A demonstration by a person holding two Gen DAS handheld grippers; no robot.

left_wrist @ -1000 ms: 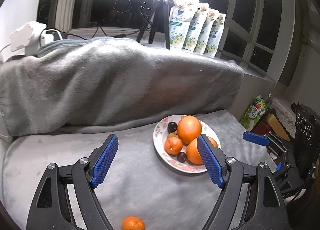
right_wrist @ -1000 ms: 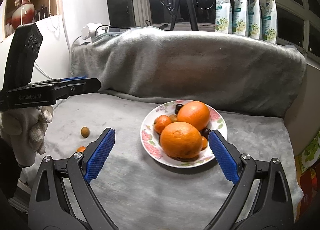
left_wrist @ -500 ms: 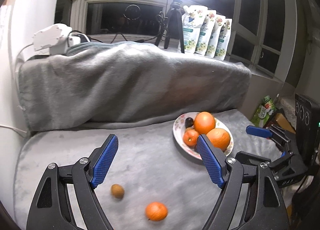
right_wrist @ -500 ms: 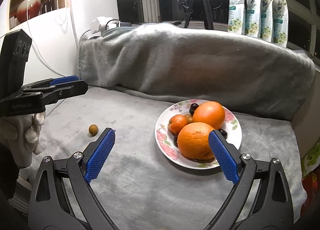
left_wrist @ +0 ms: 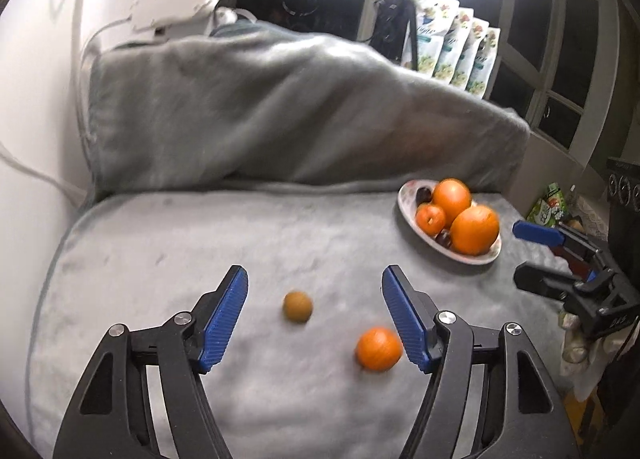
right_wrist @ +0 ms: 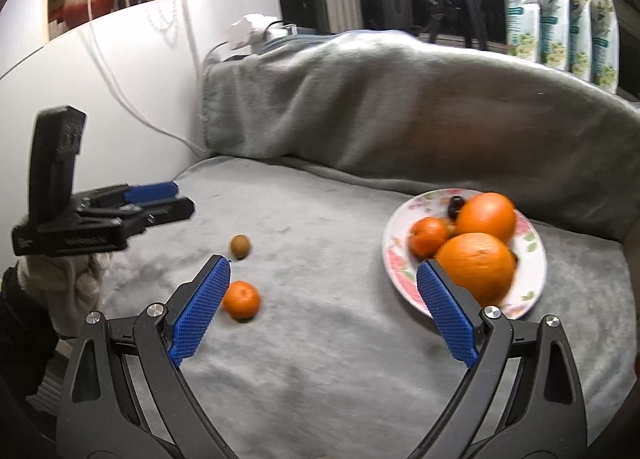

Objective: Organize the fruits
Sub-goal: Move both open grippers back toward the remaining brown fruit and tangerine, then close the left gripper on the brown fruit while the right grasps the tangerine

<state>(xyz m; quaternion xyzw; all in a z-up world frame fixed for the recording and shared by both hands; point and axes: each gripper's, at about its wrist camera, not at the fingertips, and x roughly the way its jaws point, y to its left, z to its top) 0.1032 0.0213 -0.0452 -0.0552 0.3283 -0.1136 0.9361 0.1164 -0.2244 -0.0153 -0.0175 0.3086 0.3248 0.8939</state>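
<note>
- Left gripper swung from the floral plate to loose fruit; jaws closing, nothing pinched.
- Small brown round fruit between them: light, firm, rolls; pinch its middle.
- Right gripper jaws wide, empty.

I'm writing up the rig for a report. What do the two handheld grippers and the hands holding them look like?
Both are alike: the left gripper and right gripper have black plastic arms with cut-out openings, silver pivot screws, and blue ribbed pads on each finger. Seen from the side, the left gripper's body carries small pale lettering, too blurred to read. The hand under it wears a light knitted glove.
</note>
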